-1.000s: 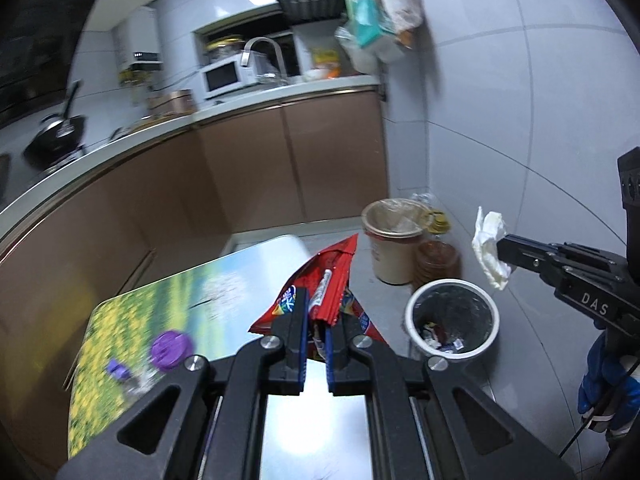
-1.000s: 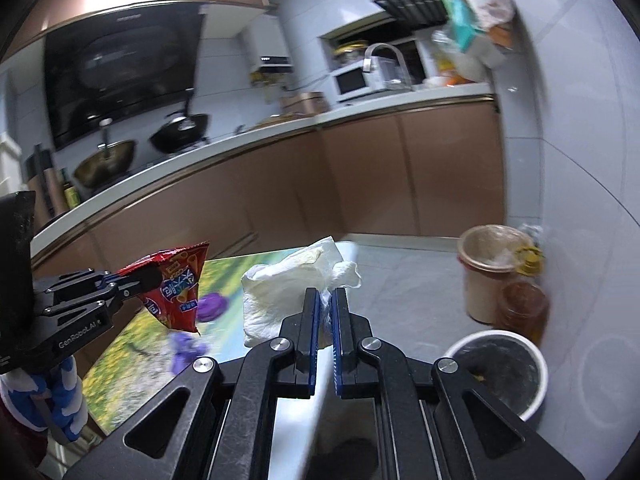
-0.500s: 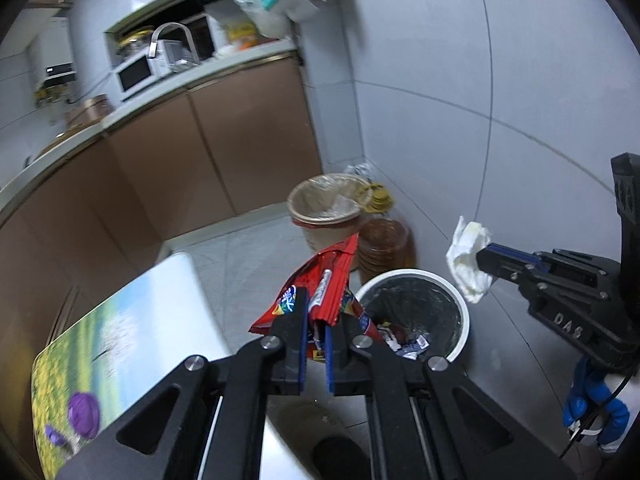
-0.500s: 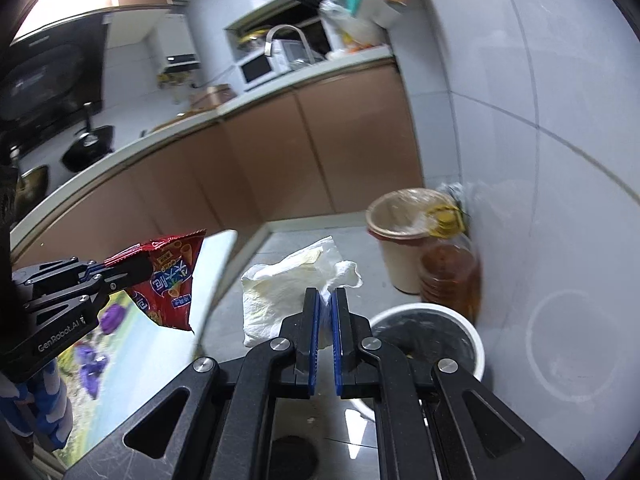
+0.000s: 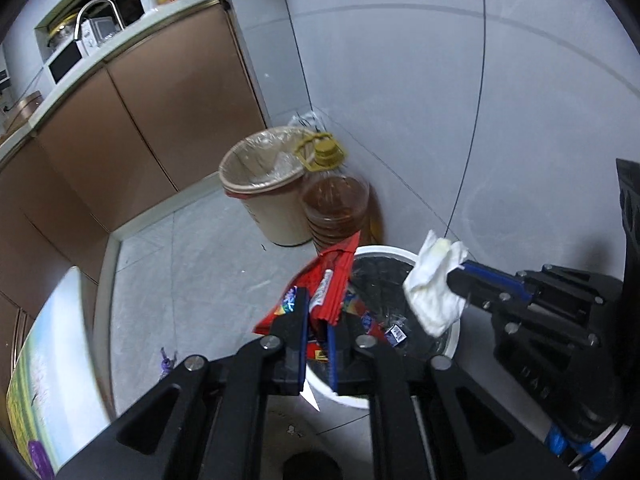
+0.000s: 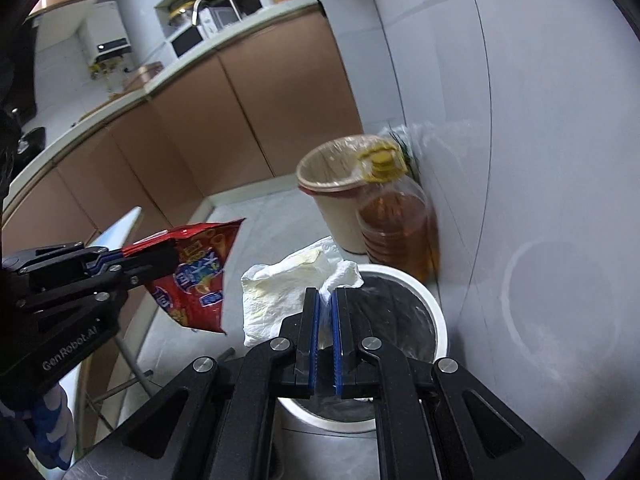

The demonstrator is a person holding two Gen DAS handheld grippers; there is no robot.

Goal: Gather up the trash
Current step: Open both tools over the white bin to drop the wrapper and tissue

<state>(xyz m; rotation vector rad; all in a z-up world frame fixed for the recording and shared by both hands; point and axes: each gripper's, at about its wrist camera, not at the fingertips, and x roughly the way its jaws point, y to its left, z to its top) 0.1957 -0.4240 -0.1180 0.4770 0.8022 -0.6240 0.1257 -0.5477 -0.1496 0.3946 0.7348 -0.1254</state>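
Both jaws narrow: left gripper (image 5: 318,312) beginning to open on snack wrapper (image 5: 328,288), right gripper (image 6: 325,300) pinching tissue (image 6: 280,284).

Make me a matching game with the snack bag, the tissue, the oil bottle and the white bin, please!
Things:
1. red snack bag
2. white tissue
3. oil bottle
4. white bin

Places:
A. on the floor against the wall
B. pinched in the left hand-held gripper
C. below both pieces of trash
D. pinched in the right hand-held gripper

Pairs: 1-B, 2-D, 3-A, 4-C
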